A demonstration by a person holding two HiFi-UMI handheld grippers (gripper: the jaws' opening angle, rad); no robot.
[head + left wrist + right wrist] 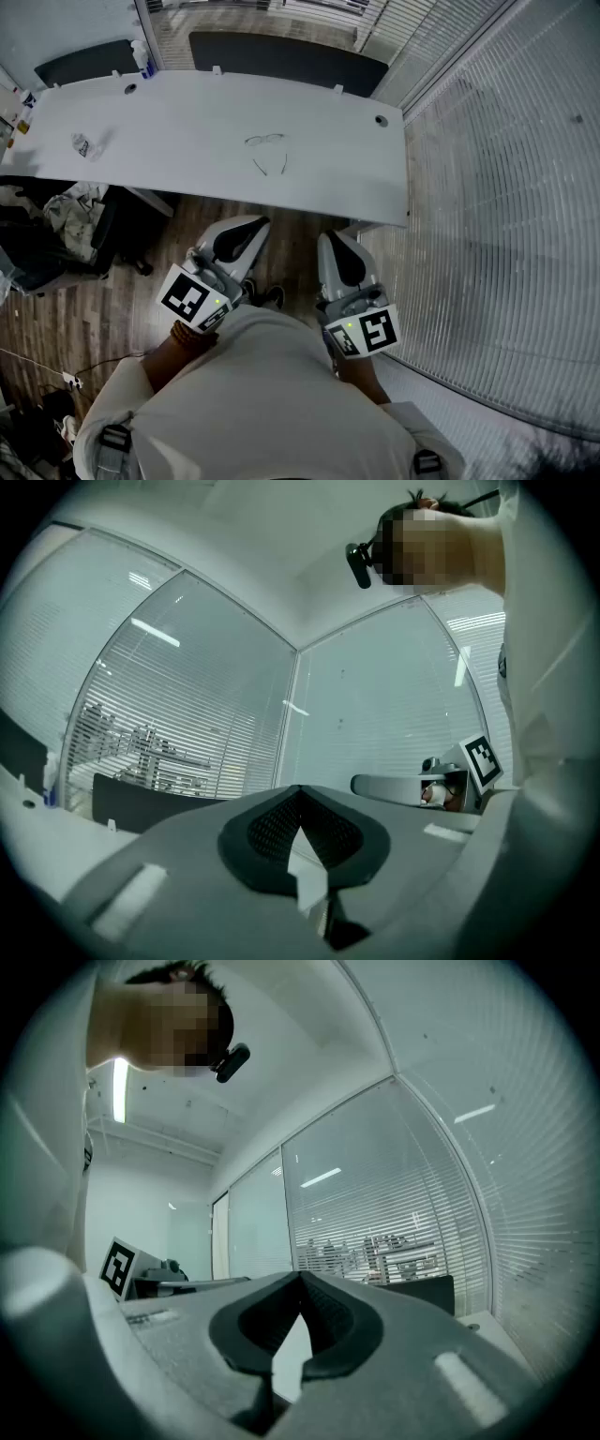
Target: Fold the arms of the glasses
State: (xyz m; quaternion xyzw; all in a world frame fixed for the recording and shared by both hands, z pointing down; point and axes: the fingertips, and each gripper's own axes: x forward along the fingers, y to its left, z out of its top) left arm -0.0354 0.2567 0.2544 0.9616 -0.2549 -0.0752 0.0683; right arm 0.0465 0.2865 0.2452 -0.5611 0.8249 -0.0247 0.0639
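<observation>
A pair of thin-framed glasses [265, 150] lies on the white table [187, 122] in the head view, its arms unfolded and pointing toward me. My left gripper [246, 228] is held close to my body, below the table's front edge, its jaws shut and empty. Beside it my right gripper [336, 246] is held the same way, shut with nothing in it. In the left gripper view the closed jaws [300, 794] face glass walls with blinds; the right gripper view shows its closed jaws [302, 1283] against the same walls. Neither gripper view shows the glasses.
A small crumpled wrapper [82, 145] lies at the table's left. A bottle [142, 58] stands at the far left corner. Dark chairs [281, 56] line the far side. A chair with clothes [56, 225] stands left of me. A blinds-covered glass wall [506, 187] runs on the right.
</observation>
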